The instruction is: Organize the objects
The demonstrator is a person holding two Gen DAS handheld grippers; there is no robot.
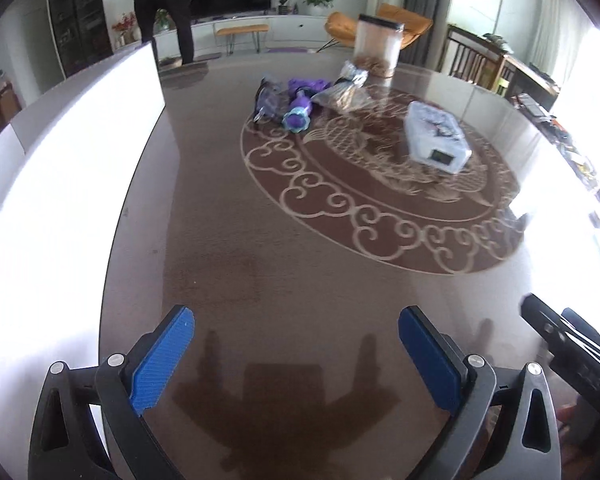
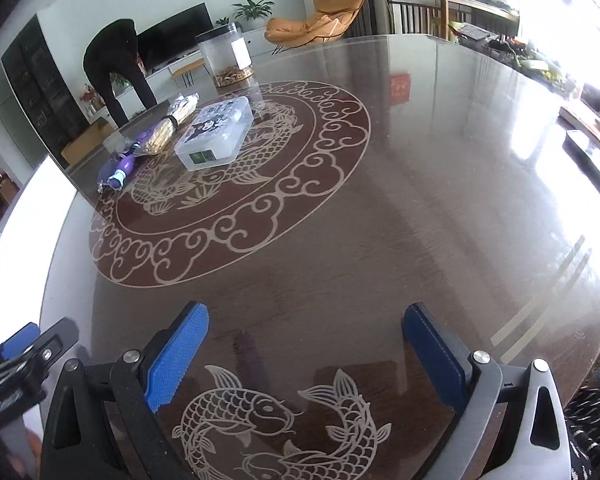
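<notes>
A round brown table with a glass top carries the objects at its far side. A translucent lidded box lies on the dragon pattern. Beside it are a purple toy, a clear bag of brown snacks and a tall clear jar. My left gripper is open and empty over the near table edge. My right gripper is open and empty above the fish pattern, far from the objects.
A white panel borders the table on the left. A person in black bends by the TV stand. An orange chair and a cluttered sideboard stand beyond the table. The right gripper's body shows at the left view's right edge.
</notes>
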